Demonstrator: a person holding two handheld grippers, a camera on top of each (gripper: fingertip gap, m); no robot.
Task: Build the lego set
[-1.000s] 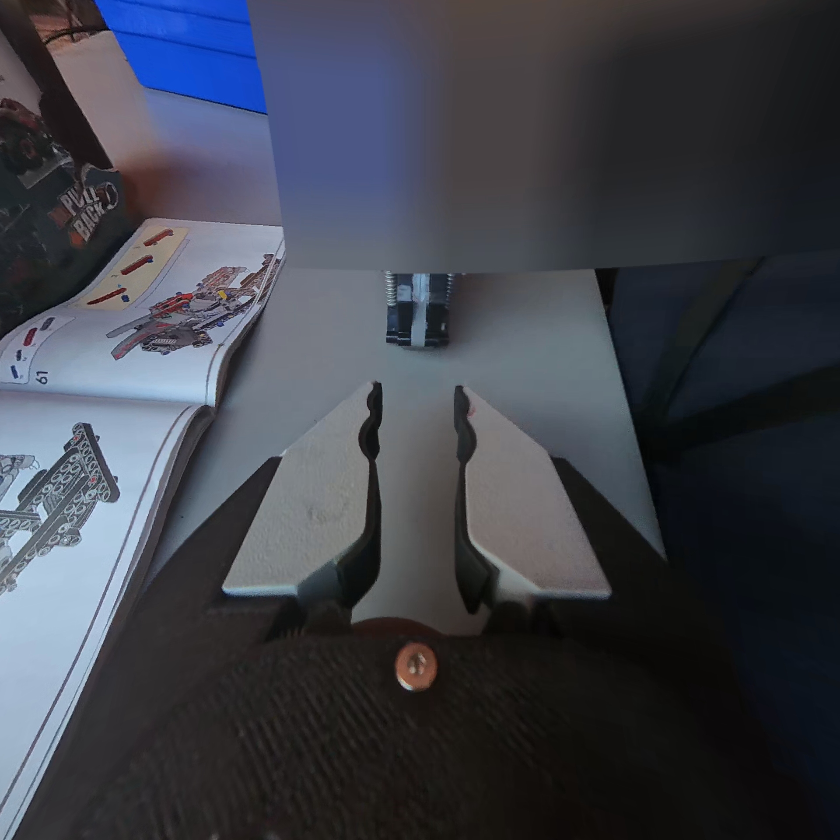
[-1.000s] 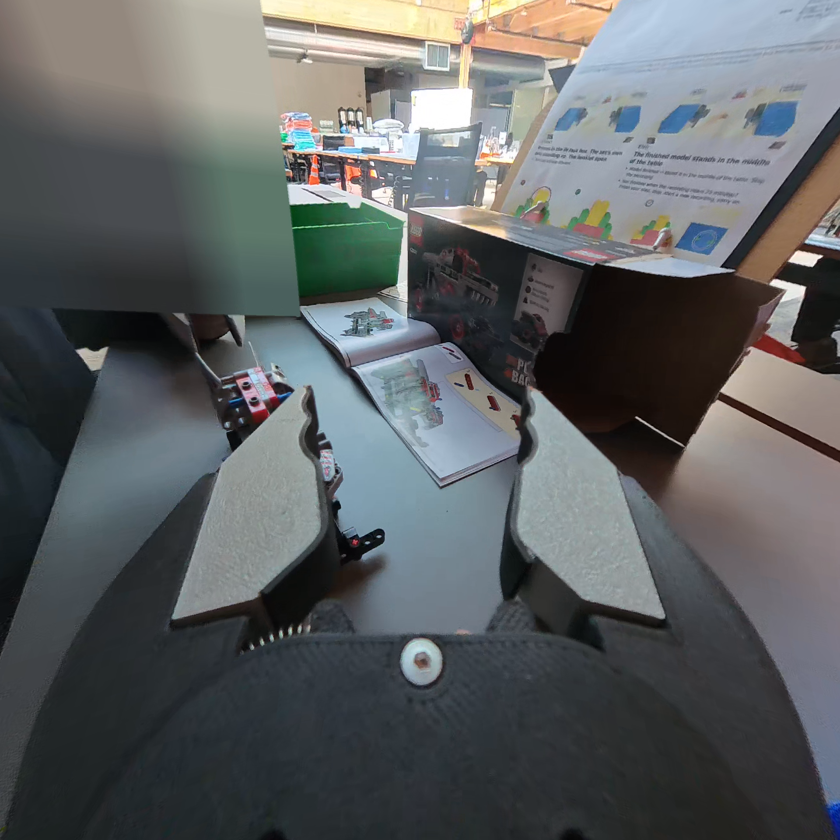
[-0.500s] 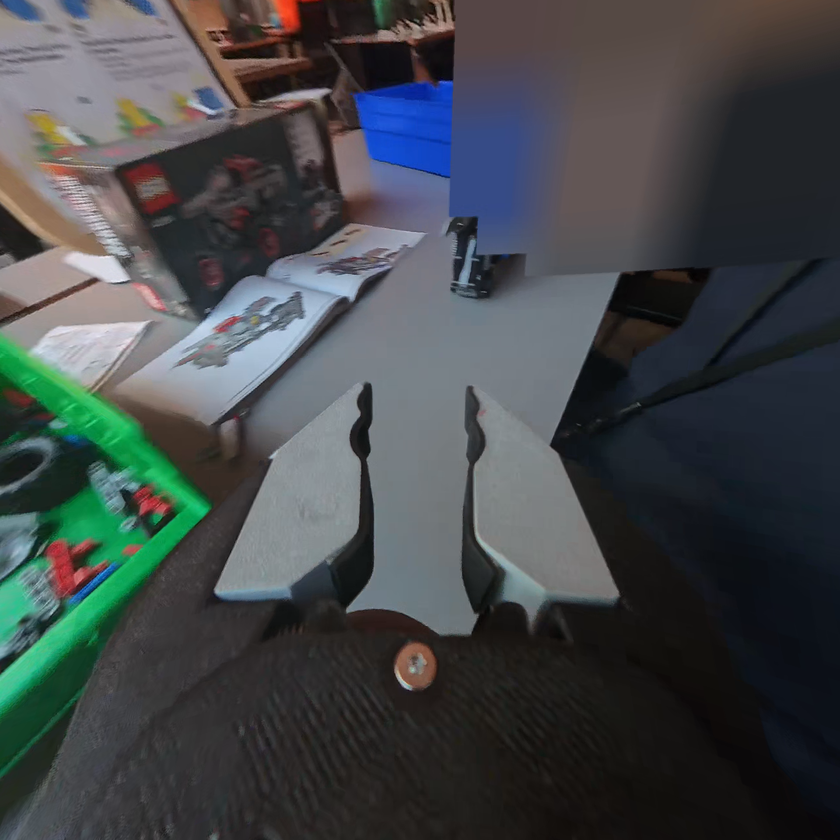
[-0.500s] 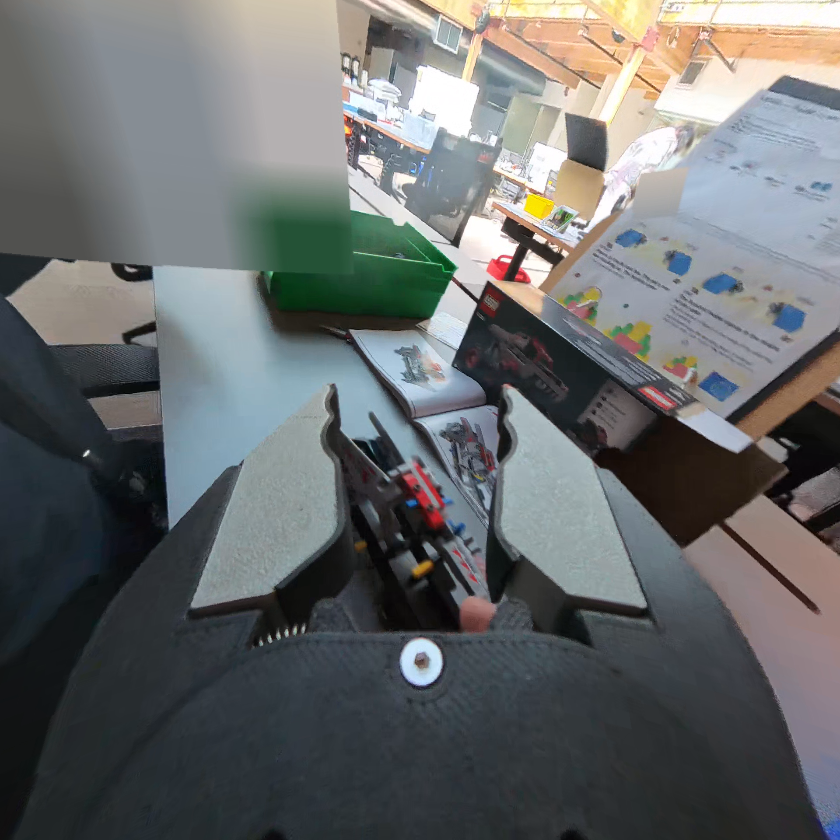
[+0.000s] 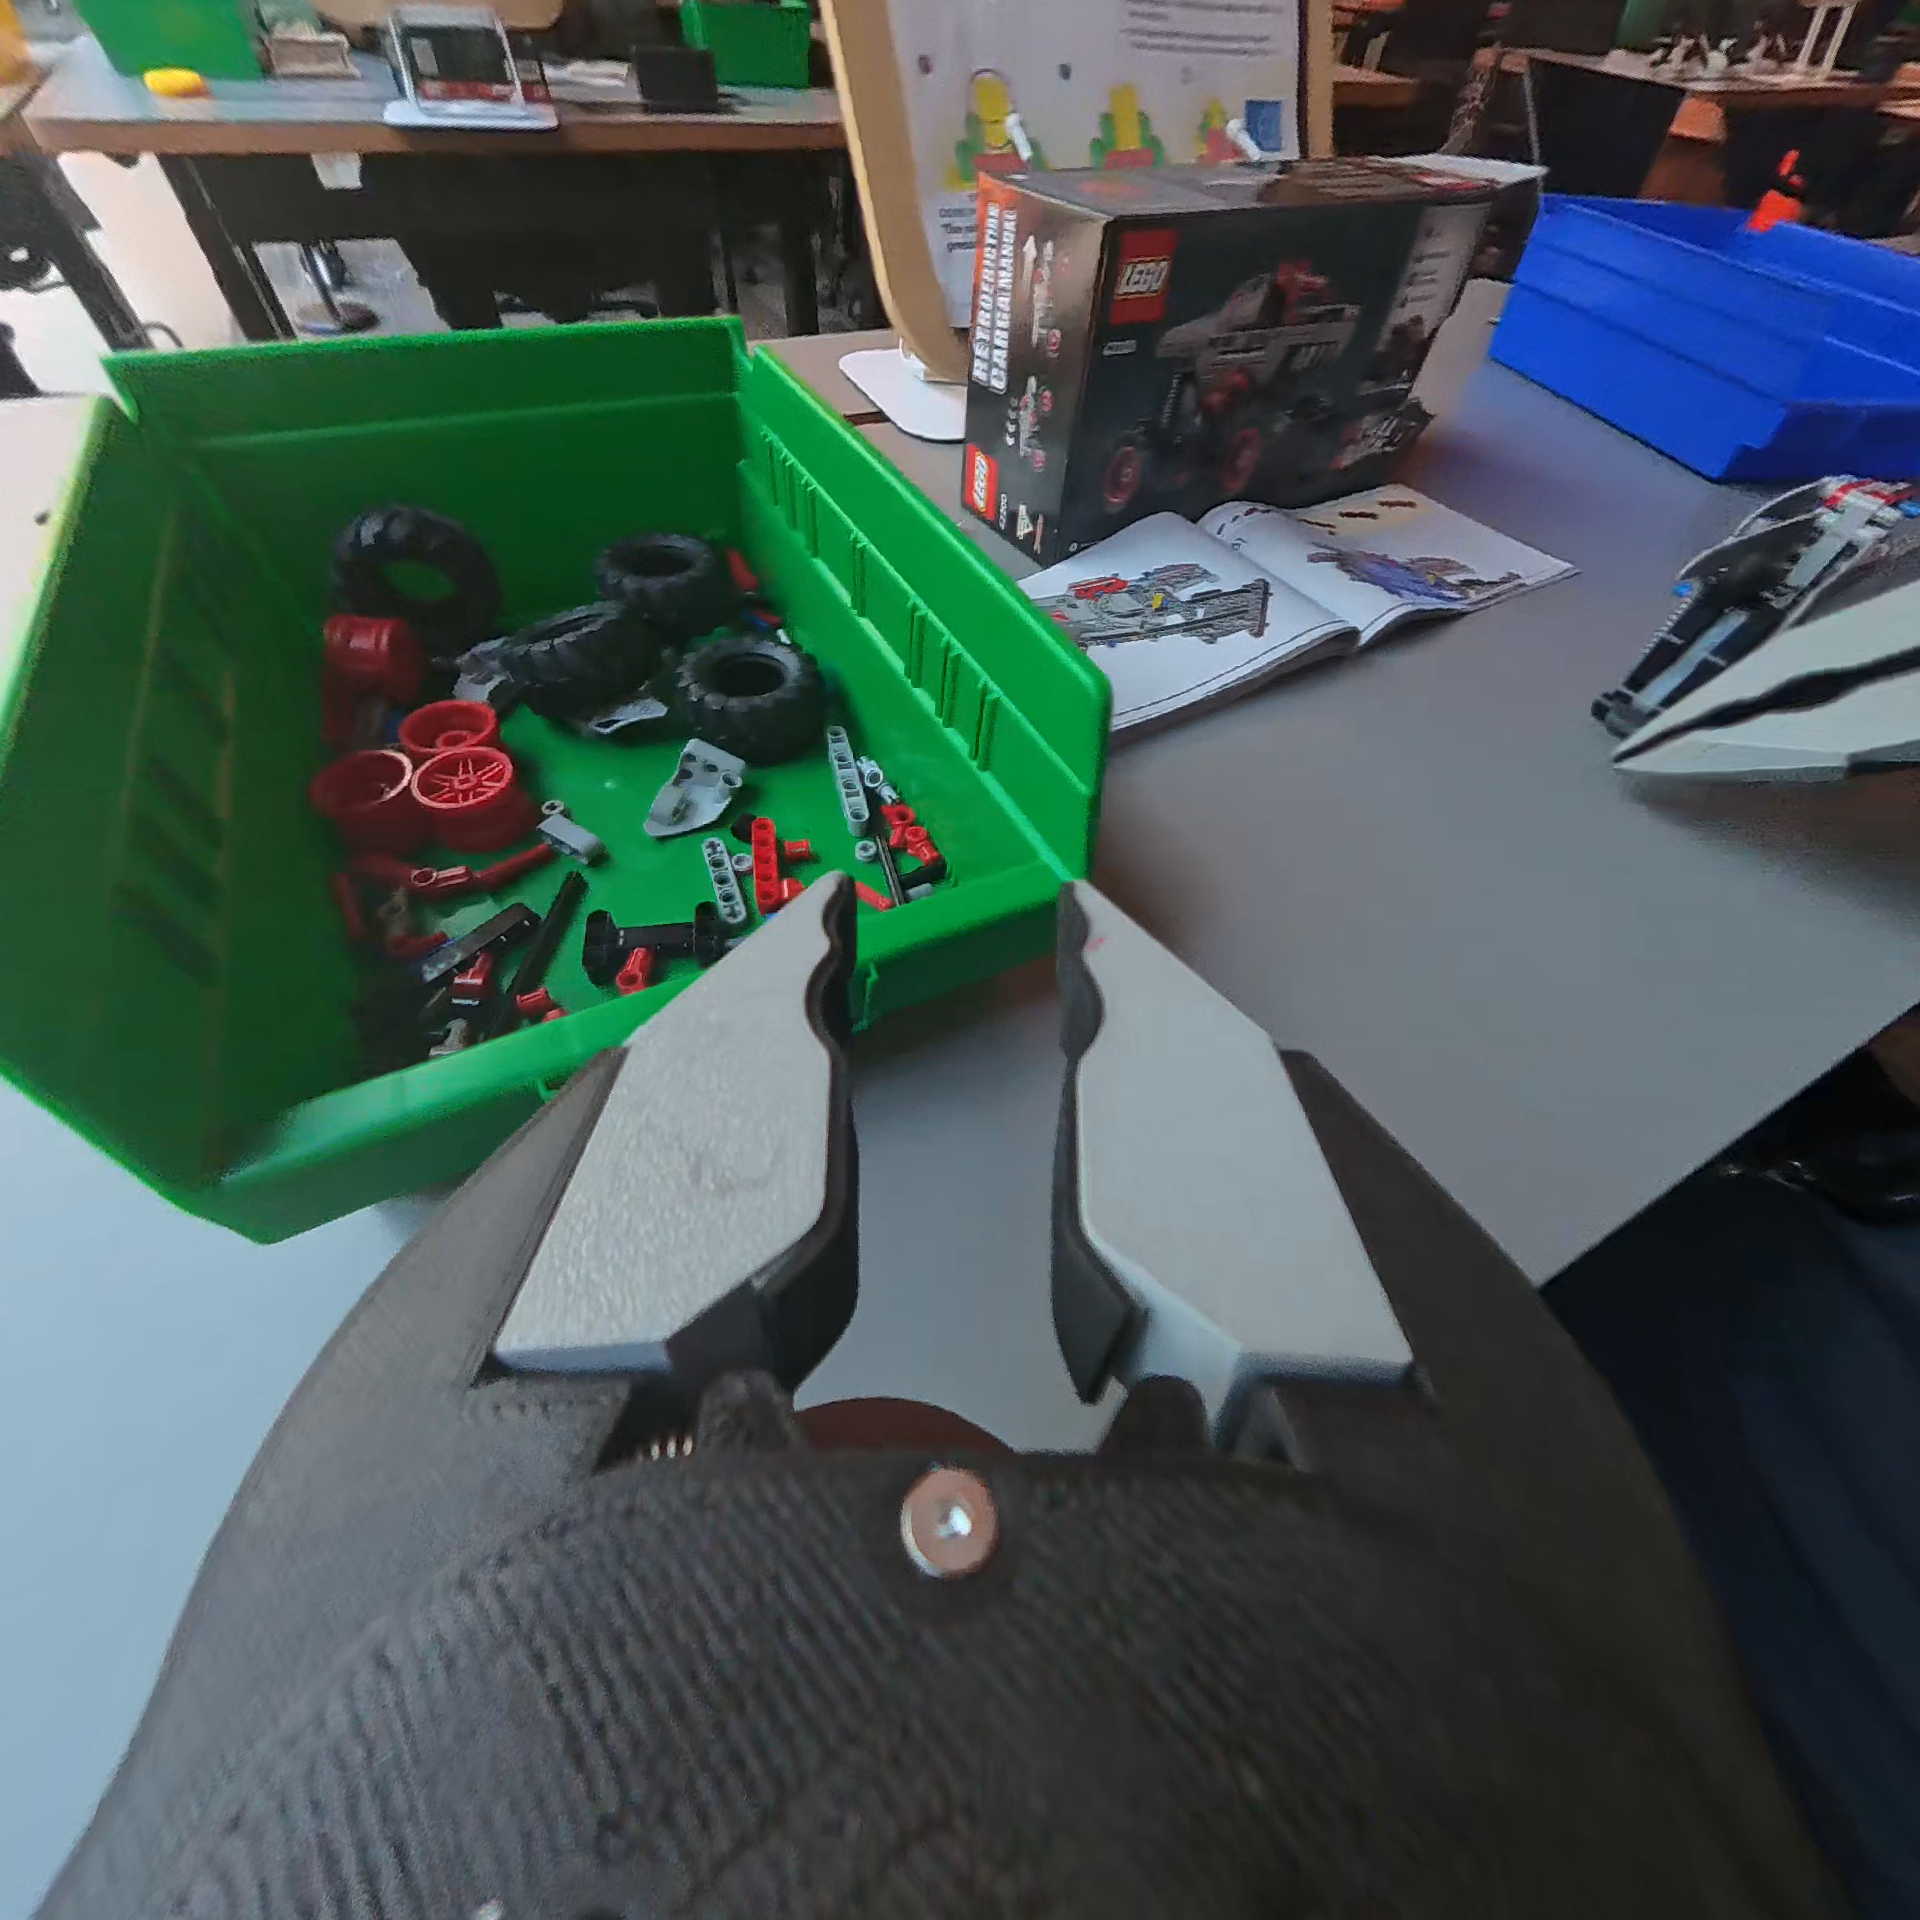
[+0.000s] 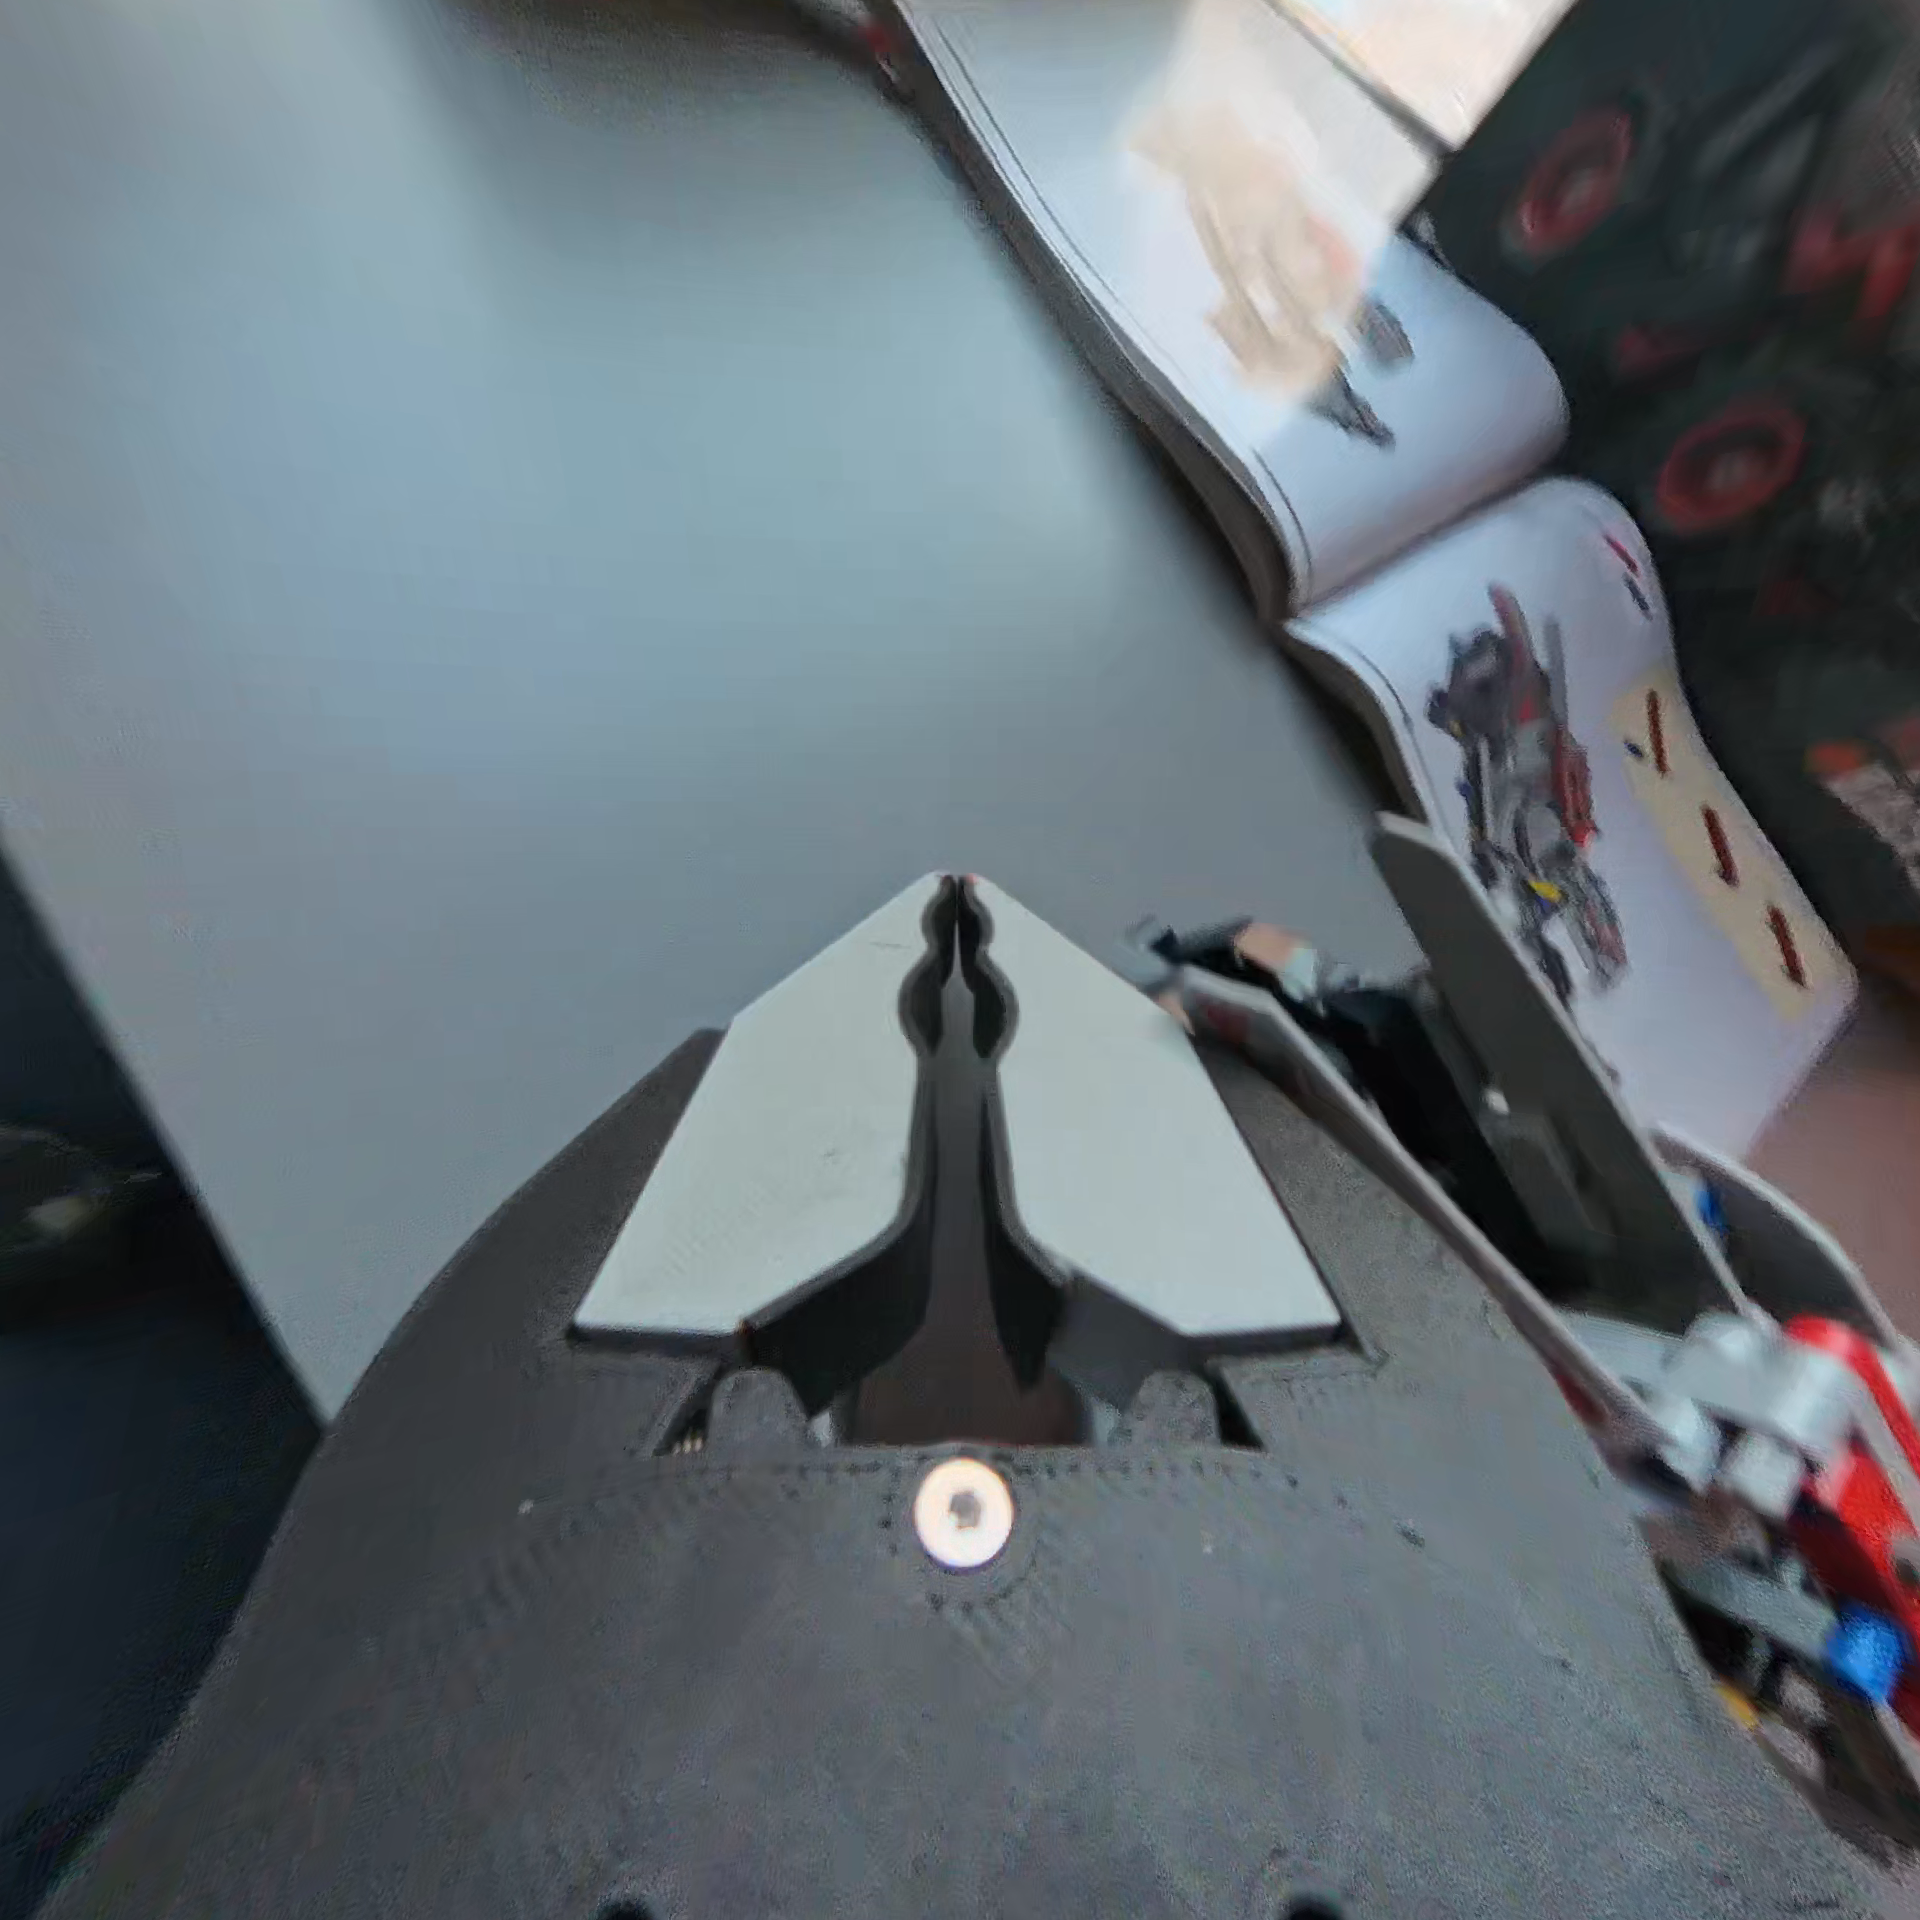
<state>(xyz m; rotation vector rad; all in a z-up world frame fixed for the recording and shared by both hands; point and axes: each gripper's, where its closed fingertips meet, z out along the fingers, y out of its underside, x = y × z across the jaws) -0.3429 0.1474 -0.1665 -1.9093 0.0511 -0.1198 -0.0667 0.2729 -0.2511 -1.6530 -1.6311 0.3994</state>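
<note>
My left gripper (image 5: pixel 956 914) is open and empty, held just above the near right corner of a green bin (image 5: pixel 935 665). The bin holds black tyres (image 5: pixel 748 686), red wheel hubs (image 5: pixel 457 779) and several small red, grey and black pieces. My right gripper (image 6: pixel 956 894) is shut with nothing between its fingers, low over the grey table (image 6: pixel 520 520). The part-built grey, black and red model (image 6: pixel 1507 997) lies close against its right side. The left wrist view shows the right gripper (image 5: pixel 1621 753) and the model (image 5: pixel 1756 582) at the far right.
An open instruction booklet (image 5: pixel 1247 613) lies right of the bin, also in the right wrist view (image 6: pixel 1403 436). The dark set box (image 5: pixel 1226 343) stands behind it, with blue bins (image 5: pixel 1714 343) at the back right. The table's edge runs along the right, near me. Tip to tip, the grippers are about 35 cm apart.
My left gripper has swung left, from the model to the green bin. My right gripper held the model between open fingers; now it is shut and empty, tipped down, the model beside it.
</note>
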